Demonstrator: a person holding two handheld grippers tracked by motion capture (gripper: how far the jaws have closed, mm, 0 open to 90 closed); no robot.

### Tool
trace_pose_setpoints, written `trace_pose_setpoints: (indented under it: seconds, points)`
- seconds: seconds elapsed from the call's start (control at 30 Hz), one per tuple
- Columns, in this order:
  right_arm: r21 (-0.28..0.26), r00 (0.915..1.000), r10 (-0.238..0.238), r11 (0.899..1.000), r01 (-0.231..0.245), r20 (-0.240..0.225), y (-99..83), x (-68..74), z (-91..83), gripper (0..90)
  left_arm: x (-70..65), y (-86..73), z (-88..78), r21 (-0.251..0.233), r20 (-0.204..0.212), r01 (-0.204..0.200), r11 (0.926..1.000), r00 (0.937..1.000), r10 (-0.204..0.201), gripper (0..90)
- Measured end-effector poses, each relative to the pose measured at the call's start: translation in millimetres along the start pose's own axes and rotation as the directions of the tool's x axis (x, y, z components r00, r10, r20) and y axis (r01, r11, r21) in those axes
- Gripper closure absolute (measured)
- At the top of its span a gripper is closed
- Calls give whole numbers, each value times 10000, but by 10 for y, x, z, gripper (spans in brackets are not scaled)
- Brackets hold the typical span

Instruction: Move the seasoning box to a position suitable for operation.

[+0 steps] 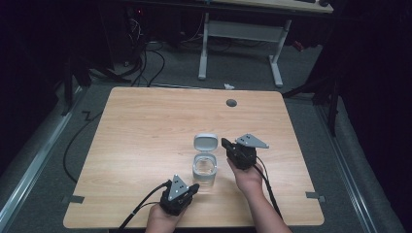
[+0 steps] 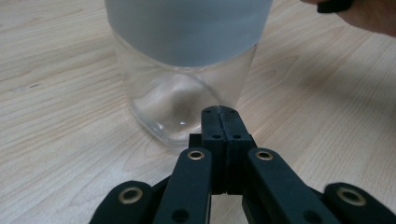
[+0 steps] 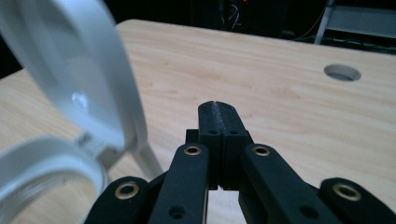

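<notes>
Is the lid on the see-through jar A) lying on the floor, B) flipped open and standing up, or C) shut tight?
B: the white lid stands up, hinged at the back of the clear jar, whose mouth is uncovered.

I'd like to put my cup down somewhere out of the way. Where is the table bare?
The far half of the table is bare up to the round hole, and so is its left side. It is crowded near the front: the open-lidded jar sits between the left gripper and right gripper.
</notes>
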State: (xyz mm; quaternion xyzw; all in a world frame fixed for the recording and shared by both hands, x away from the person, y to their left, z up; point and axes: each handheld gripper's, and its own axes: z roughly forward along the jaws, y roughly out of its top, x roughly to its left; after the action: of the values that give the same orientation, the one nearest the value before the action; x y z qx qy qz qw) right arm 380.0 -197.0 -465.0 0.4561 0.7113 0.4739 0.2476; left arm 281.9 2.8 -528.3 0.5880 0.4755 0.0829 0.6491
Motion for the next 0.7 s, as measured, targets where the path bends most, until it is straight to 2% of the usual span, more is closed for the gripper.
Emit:
trace_pose_setpoints:
  seconds: [0.07,0.13,0.4,0.7]
  points:
    - [-88,10000,10,10000,-11,-17,55,-2,21,900,-8,3,20,-6,47,88,10000,10000,-88,900]
    - [-136,10000,-37,9999,37,-44,106,-3,36,900,-9,-1,31,-17,72,-26,10000,10000,26,900]
    - [-401,9997,-154,9991,147,-172,263,36,21,900,-21,-3,51,48,126,-68,10000,9999,67,900]
    - [-495,9987,-314,9983,293,-412,293,110,3,900,-42,6,72,66,174,-91,9999,9998,90,900]
